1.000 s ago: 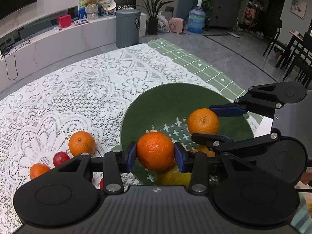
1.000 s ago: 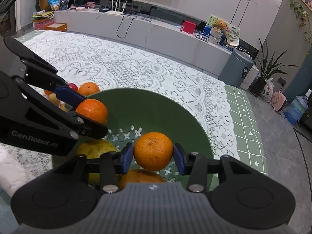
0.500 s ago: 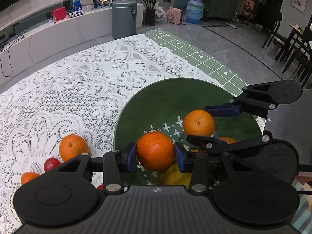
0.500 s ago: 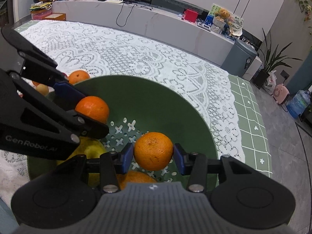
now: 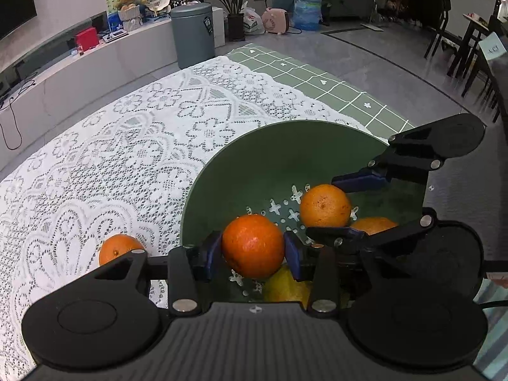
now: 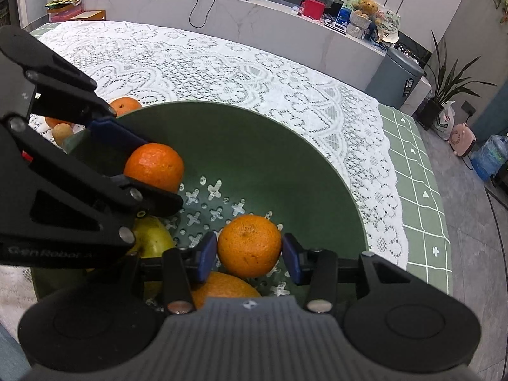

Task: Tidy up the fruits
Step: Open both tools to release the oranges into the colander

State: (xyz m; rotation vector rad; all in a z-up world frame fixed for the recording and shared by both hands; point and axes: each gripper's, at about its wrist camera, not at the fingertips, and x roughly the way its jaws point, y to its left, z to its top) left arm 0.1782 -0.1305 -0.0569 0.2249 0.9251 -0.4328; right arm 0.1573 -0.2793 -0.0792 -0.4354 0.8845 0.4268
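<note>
Tools (image 5: 253,250) (image 6: 250,250) around oranges (image 5: 253,245) (image 6: 249,245)

Lace tablecloth (image 5: 127,146), grey bin (image 5: 193,35), perhaps a water jug (image 5: 306,12)

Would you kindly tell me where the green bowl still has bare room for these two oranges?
The green perforated bowl's far slope is bare. Its near side is crowded: a yellow fruit and an orange lie below both grippers.

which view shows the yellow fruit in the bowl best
Right wrist view: the yellow fruit lies in the green bowl, partly under the left gripper. The left wrist view shows only a sliver behind its own fingers.
</note>
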